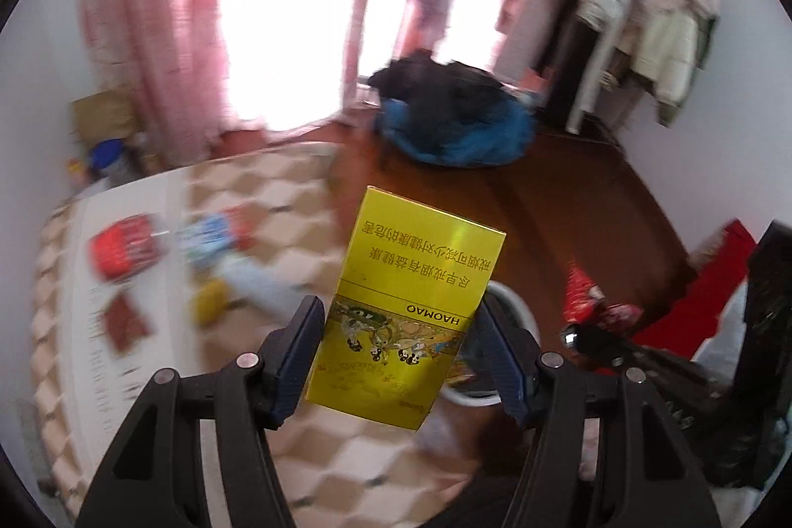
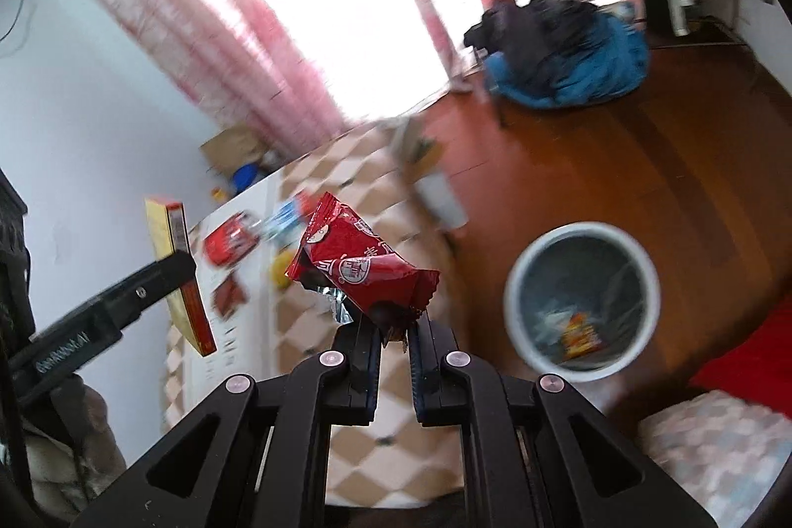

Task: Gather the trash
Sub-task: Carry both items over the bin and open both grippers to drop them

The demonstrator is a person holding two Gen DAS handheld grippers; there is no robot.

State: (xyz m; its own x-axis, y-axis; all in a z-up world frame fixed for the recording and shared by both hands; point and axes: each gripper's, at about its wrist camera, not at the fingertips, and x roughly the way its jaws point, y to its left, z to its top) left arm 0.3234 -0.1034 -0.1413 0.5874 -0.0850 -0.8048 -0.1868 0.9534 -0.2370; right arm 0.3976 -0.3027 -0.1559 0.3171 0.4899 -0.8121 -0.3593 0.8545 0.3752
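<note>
Both hands loaded, bin on the floor ahead.
Bin (image 2: 582, 300) sits beside the table (image 2: 346, 181); left gripper (image 1: 396, 350) clamps the yellow box (image 1: 411, 310), right gripper (image 2: 394, 330) pinches the red wrapper (image 2: 361, 265). Centre each over the rim before letting go; wrapper may drift.

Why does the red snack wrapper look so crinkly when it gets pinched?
The red snack wrapper is probably thin, floppy foil: it creases and sags above the right gripper, whose fingers pinch only its lower edge. It likely weighs very little, since that small pinch holds it up. Its glossy surface might let it slip, unlike the stiff yellow cigarette box.
</note>
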